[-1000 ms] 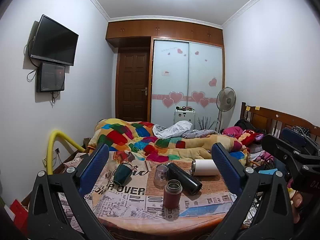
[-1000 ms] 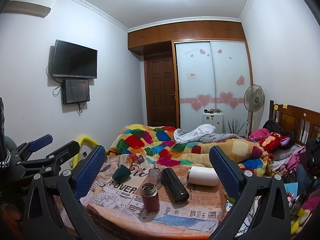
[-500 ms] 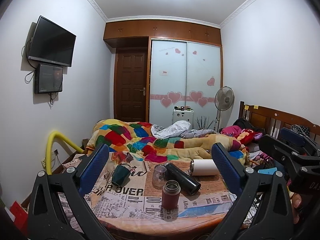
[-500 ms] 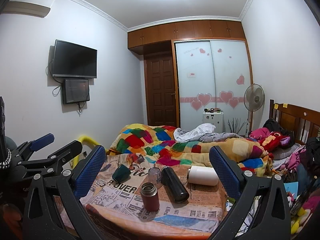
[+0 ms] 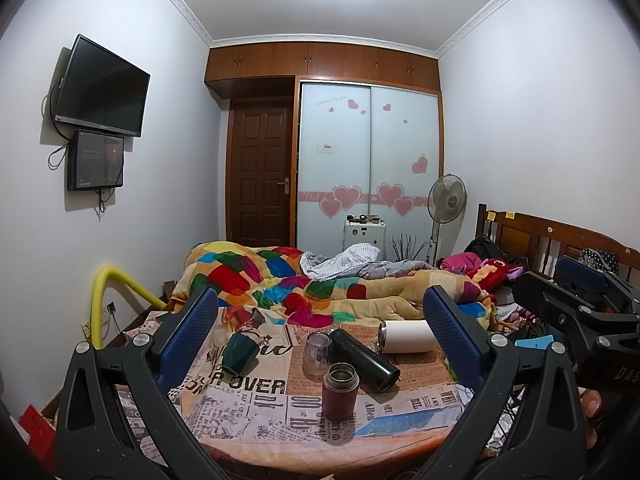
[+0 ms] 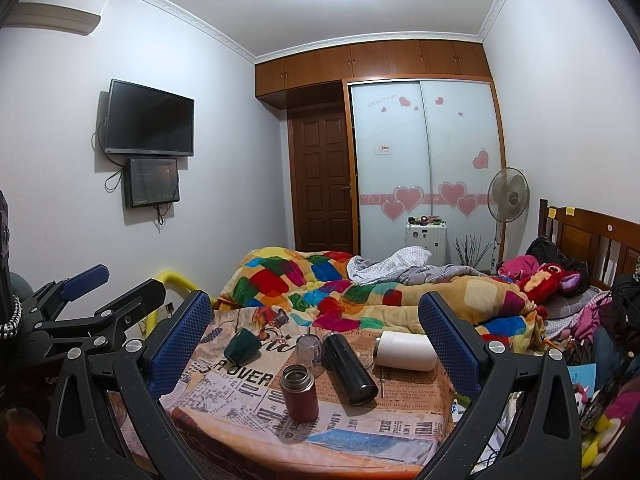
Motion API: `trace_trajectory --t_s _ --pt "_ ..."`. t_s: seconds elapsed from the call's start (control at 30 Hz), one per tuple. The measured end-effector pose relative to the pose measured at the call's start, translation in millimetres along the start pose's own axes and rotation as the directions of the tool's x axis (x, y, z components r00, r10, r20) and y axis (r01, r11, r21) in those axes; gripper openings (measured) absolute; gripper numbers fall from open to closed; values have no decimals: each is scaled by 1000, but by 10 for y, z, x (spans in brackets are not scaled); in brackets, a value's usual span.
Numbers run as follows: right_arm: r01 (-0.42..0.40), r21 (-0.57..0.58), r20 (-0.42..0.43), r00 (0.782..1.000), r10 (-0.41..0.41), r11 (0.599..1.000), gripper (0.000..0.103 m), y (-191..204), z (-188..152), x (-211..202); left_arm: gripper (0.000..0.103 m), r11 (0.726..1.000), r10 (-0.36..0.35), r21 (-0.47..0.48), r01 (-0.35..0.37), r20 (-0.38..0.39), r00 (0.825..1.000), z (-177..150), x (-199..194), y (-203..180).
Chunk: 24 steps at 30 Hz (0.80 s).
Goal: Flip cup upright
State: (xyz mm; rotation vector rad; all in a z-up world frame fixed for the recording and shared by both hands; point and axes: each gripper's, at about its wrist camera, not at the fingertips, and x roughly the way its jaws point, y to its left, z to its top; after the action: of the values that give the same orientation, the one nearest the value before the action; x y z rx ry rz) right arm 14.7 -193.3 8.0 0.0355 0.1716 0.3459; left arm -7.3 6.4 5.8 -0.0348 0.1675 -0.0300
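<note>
Both the left claw (image 5: 320, 332) and right claw (image 6: 316, 330) hang spread wide, empty. The dark green faceted cup (image 5: 239, 353) lies tipped near the newspaper-print worktop's (image 5: 240, 412) far left corner, beside a clear glass tumbler (image 5: 317, 349).

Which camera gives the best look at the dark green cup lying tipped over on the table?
The right wrist view. The green cup lies clear of the blue fingers there, its whole side showing. In the left wrist view the same cup sits close beside the left finger, though its open mouth shows better.
</note>
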Motion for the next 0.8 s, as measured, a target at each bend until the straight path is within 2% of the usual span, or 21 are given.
trace_trajectory --t_s 0.8 --pt "8 -3 3 1000 -8 1000 103 -48 -24 -14 103 1000 -17 -4 17 -3 1000 39 5 11"
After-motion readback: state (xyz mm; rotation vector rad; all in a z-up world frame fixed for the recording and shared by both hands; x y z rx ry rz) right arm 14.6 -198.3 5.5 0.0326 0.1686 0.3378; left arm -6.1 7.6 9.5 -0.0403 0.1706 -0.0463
